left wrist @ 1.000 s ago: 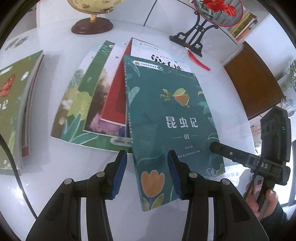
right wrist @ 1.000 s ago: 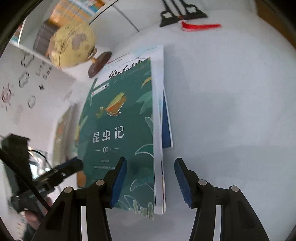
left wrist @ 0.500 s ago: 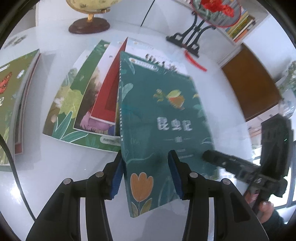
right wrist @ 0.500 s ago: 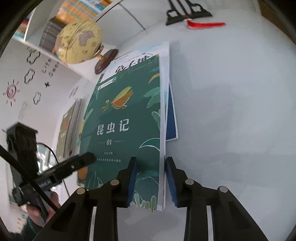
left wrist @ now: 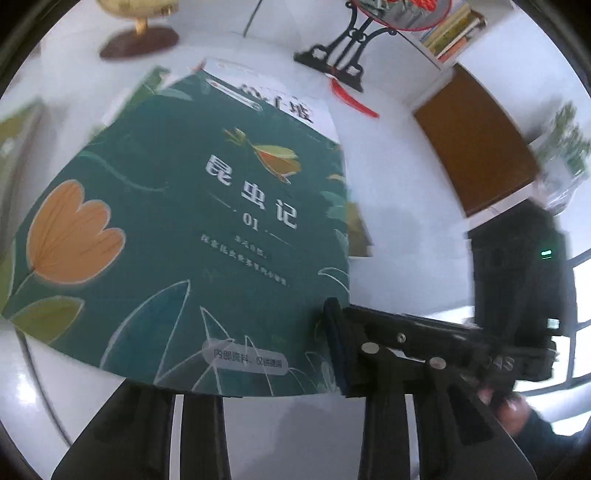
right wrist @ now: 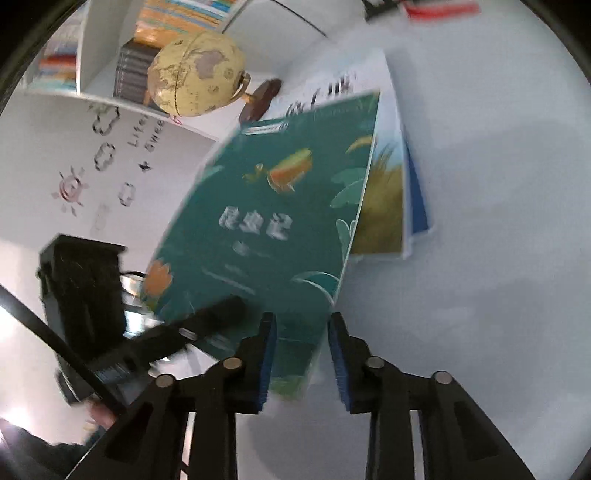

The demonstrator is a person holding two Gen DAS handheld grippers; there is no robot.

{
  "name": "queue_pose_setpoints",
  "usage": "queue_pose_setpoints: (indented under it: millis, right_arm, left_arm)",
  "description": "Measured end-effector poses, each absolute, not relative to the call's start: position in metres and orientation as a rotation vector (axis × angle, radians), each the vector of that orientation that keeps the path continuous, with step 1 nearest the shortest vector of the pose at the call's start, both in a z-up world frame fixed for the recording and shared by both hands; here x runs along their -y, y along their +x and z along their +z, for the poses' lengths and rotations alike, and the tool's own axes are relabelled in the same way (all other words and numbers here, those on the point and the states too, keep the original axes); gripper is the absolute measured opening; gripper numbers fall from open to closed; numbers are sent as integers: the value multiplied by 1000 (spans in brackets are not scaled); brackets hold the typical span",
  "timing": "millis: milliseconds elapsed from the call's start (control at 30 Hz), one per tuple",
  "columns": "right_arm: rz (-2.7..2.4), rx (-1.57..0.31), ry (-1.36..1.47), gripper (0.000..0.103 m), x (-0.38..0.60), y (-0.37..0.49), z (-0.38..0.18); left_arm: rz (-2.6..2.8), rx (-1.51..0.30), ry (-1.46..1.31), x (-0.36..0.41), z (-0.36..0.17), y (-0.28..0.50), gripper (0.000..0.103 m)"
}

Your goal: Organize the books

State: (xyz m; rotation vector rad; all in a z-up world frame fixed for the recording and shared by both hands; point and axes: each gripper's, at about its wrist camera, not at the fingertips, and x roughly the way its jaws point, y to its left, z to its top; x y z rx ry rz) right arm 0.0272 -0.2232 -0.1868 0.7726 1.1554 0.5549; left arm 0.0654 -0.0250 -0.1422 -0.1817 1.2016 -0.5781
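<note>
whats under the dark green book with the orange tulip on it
Under the green book lies a white-covered book with a grassy picture, and a blue one peeks out beneath that. Most of both covers is hidden.

Bare white table (right wrist: 480,221) right of the books is open, room to pass. Far edge blocked by globe (right wrist: 195,74) and black ornament stand (left wrist: 332,62); more books (left wrist: 22,122) lie left of the lifted green book (left wrist: 184,221).

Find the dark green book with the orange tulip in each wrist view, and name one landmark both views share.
Left wrist view: the green book fills the centre and left.
Right wrist view: it slants across the centre.
Shared landmark: the globe.
</note>
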Motion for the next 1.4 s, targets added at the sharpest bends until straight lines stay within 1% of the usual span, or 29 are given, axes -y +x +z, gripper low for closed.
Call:
queue_pose_setpoints:
  millis: [33,133,267,333,400,500,567,600,633,667,700,767,833,1033,1200,1400]
  right_arm:
    - [558,-1151,782,19,219,26,-187]
    - [509,-1164,665,19,203,24,-180]
    - [504,-1166,740,20,202,26,-180]
    - [498,-1167,813,27,206,26,-185]
    - [483,-1161,853,45,206,28,-188]
    - [472,-1138,930,47,206,33,-191]
    - [493,-1109,1045,47,206,37,-198]
    - [511,-1097,1100,42,208,36,-200]
    - [524,-1079,1168,38,207,36,-204]
    - [510,-1067,1186,27,204,32,-203]
    - [501,-1047,1196,19,204,31,-203]
    - [482,-1019,1198,17,208,25,-198]
    - [450,-1036,1115,17,208,23,-188]
    - [400,-1081,971,16,200,34,-177]
    - [378,-1087,974,14,204,32,-180]
    - [380,-1077,988,14,196,38,-178]
  left_arm:
    - [-578,-1201,-177,24,-143,65,24]
    - [-593,-1207,-203,16,-143,68,23]
    - [-613,-1218,-245,3,-137,74,23]
    - [-629,-1219,-269,2,-135,74,22]
    - [-659,-1223,-299,0,-132,73,21]
    - [-696,-1227,-316,-1,-127,72,21]
    - [-723,-1242,-326,-1,-128,72,21]
    - [-719,-1240,-306,0,-127,72,21]
    - [-709,-1231,-279,-2,-127,71,24]
    - [-717,-1231,-280,-5,-127,73,24]
    - [-721,-1239,-295,-9,-127,74,26]
    - [-701,-1255,-313,-19,-131,80,28]
    - [-684,-1266,-330,-30,-135,87,30]
    - [-636,-1261,-364,-52,-141,106,31]
    - [-605,-1275,-391,-70,-148,114,31]
    - [-549,-1275,-380,-93,-149,116,31]
